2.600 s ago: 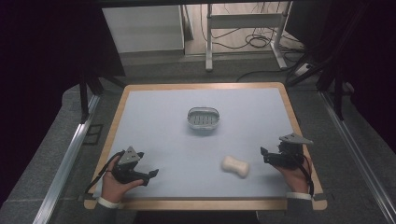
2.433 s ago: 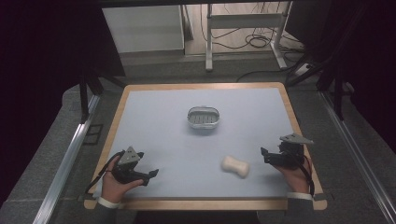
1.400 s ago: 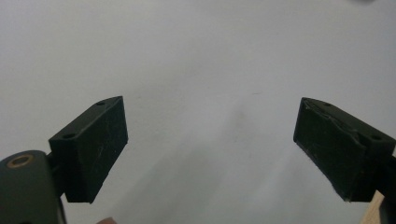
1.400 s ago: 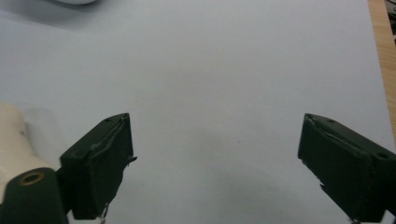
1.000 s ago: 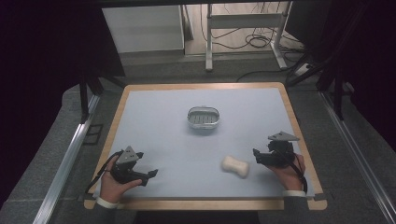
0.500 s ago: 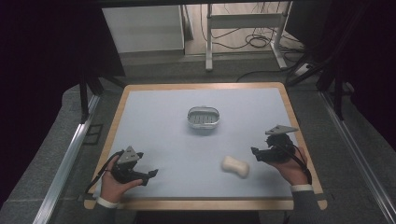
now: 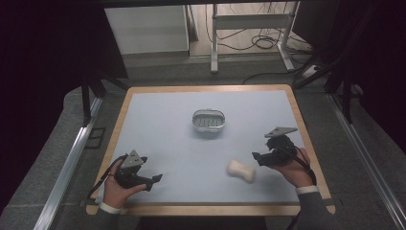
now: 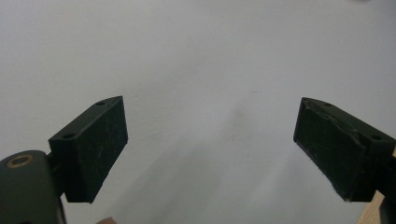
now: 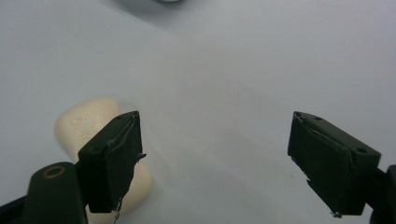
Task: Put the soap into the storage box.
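1. The right gripper [image 7: 256,157] is seen at the right side of the table [image 7: 158,108], held in the person's right hand [image 7: 292,170], with its tips pointed toward the soap bar [image 7: 241,170].
2. Compared with the earliest high view, this gripper has been carried inward from near the table's right edge, and it is now placed just beside the soap, to its upper right.
3. Its jaws are held wide apart, though they have just been closing a little; nothing is pressed between the pads.
4. In the right gripper view, the pale soap bar [image 9: 88,128] is found behind and beneath the left-hand jaw, partly hidden by it, rather than centred in the gap of the gripper [image 9: 217,154].
5. Whether that jaw is touching the soap cannot be told.
6. The soap is lying flat on the blue-grey table surface, toward the front right, in the same spot as in the earlier pictures.
7. The small oval metal dish [image 7: 208,121] is left unmoved near the table's middle, well apart from the soap.
8. The left gripper [image 7: 155,178] is kept at the front left corner in the left hand [image 7: 119,184], unchanged in place.
9. In the left gripper view, its jaws [image 8: 210,154] are spread wide over bare table, with nothing between them.
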A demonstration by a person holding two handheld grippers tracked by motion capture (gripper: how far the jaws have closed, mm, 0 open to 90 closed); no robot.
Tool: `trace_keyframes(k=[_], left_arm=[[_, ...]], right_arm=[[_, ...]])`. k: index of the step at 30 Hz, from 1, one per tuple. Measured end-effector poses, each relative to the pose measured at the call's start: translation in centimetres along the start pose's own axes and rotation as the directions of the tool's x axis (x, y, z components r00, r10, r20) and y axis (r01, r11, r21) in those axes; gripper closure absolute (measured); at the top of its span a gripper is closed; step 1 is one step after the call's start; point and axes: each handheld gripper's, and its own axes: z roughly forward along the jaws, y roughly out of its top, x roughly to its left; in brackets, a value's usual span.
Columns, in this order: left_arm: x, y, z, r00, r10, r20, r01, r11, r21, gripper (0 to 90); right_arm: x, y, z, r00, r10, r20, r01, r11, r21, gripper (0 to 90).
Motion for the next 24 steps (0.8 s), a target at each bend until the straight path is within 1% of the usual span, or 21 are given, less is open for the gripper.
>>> trace_keyframes(k=[2,7,11,16,19,24], left_arm=[[0.0,0.0,-0.1,1.0,-0.002,-0.001,0.002,1.0,-0.002,10.5],[0.1,0.0,-0.2,1.0,-0.001,-0.002,0.001,1.0,-0.003,10.5],[0.0,0.0,-0.2,1.0,-0.002,0.0,0.002,1.0,-0.002,10.4],[0.1,0.0,-0.3,1.0,-0.007,0.001,0.007,0.9999,-0.011,10.4],[0.0,0.0,-0.2,1.0,-0.007,0.004,0.007,0.9999,-0.01,10.4],[0.1,0.0,-0.3,1.0,-0.006,0.005,0.006,0.9999,-0.011,10.3]], right_arm=[[0.1,0.2,0.1,0.9998,-0.009,-0.019,0.009,1.0,0.011,17.8],[0.6,0.7,0.3,0.999,-0.031,-0.032,0.032,0.999,0.026,18.7],[0.9,1.2,0.4,0.9987,-0.042,-0.03,0.043,0.998,0.049,19.7],[1.3,1.7,0.6,0.9965,-0.066,-0.052,0.07,0.995,0.072,20.6],[1.9,2.0,0.8,0.9935,-0.094,-0.064,0.1,0.99,0.095,21.3],[3.0,2.5,1.3,0.9851,-0.131,-0.111,0.146,0.98,0.137,23.0]])
